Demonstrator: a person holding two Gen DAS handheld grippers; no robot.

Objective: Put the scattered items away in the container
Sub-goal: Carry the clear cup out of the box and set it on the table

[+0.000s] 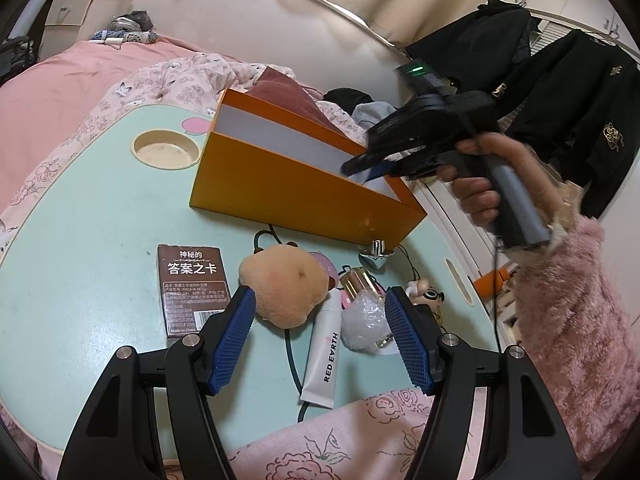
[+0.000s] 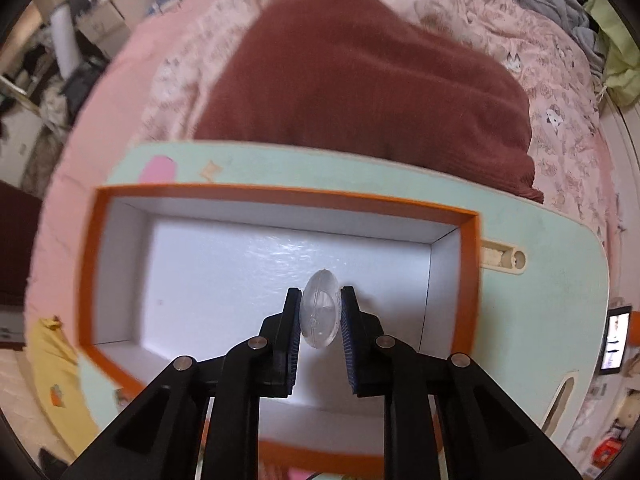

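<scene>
A mint-green lap counter sits on a bed covered in pink floral bedding. An orange box with a white lining stands toward the far side of the counter, open at the top.

The right claw hangs above the box's open mouth, closed on a small clear oval capsule pinched between its blue pads, with the white box floor directly below. In the left wrist view, the same claw reaches over the box's right end, held by a hand in a fuzzy pink sleeve.

The left claw is spread wide and holds nothing, hovering over the near edge of the counter. Scattered items lie just beyond it: a brown card box with Chinese lettering on the left, a tan plush toy in the middle, a white tube printed "RED EARTH", a crumpled clear plastic wrapper beside it, a small gold bottle, a silver ornament near the box, and a little figure keychain at the right.
</scene>
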